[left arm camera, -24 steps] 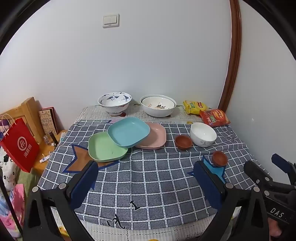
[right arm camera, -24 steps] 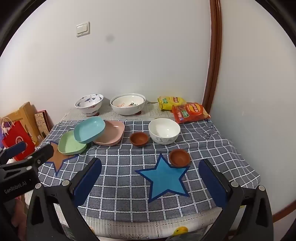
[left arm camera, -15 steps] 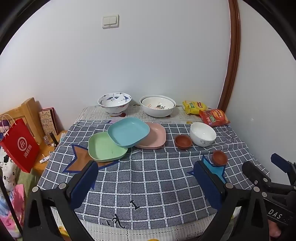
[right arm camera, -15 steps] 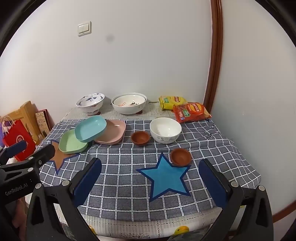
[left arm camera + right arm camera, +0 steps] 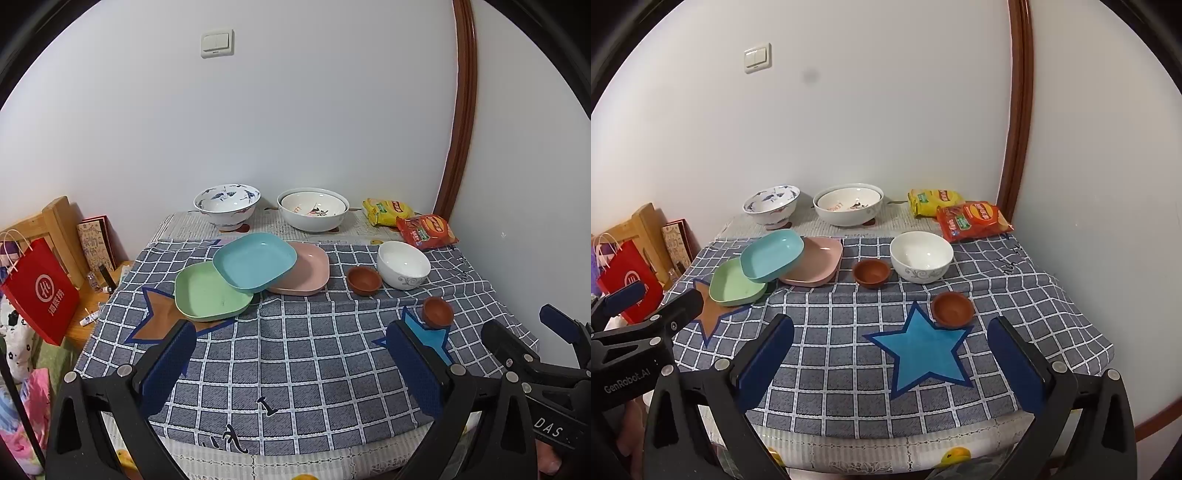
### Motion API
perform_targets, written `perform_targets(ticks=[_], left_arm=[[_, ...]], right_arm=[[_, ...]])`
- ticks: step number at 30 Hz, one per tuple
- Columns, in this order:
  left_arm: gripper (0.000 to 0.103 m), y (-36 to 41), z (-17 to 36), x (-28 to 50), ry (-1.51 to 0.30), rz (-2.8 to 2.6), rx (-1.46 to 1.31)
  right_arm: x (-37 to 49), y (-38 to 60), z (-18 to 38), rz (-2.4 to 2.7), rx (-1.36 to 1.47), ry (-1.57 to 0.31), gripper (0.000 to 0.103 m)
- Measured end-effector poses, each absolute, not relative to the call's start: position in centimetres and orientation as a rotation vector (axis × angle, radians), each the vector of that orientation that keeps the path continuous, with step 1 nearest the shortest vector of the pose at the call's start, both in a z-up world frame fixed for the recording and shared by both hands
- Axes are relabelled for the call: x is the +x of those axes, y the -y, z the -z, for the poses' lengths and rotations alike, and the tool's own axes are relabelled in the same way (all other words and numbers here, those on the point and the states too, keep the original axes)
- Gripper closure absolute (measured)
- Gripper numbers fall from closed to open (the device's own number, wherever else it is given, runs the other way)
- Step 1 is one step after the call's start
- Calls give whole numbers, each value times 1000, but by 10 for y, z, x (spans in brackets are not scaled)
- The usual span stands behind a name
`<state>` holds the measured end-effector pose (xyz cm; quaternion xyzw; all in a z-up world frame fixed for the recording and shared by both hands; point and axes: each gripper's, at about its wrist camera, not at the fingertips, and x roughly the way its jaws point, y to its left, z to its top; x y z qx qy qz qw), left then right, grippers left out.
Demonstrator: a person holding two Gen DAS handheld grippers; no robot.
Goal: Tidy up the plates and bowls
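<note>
Nothing looks sorted yet. Both grippers hang back at the near edge of the table, the left gripper and the right gripper each with fingers spread wide and holding nothing. On the checked cloth, three square plates lie in a loose overlap at the left: the blue plate rides tilted on top of the green plate and the pink plate, not squared into a stack. To their right sit a small brown bowl and, just beside it, a white bowl; a second brown bowl sits nearer, touching the tip of the blue star patch. At the back stand a blue-patterned bowl and a large white bowl, which may be two nested, though I can't be sure. By my reckoning the whole job remains: squaring up the plates and nesting the bowls.
</note>
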<state>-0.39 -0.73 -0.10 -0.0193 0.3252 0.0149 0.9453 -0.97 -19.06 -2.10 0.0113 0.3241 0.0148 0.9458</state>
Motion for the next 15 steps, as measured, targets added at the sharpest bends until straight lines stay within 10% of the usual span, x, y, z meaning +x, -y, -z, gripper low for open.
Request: perform_targets(ticks=[15], left_arm=[[0,7,2,-7,-663,-32,-41]], right_arm=[[-11,192,22,-28,32,-661,0]])
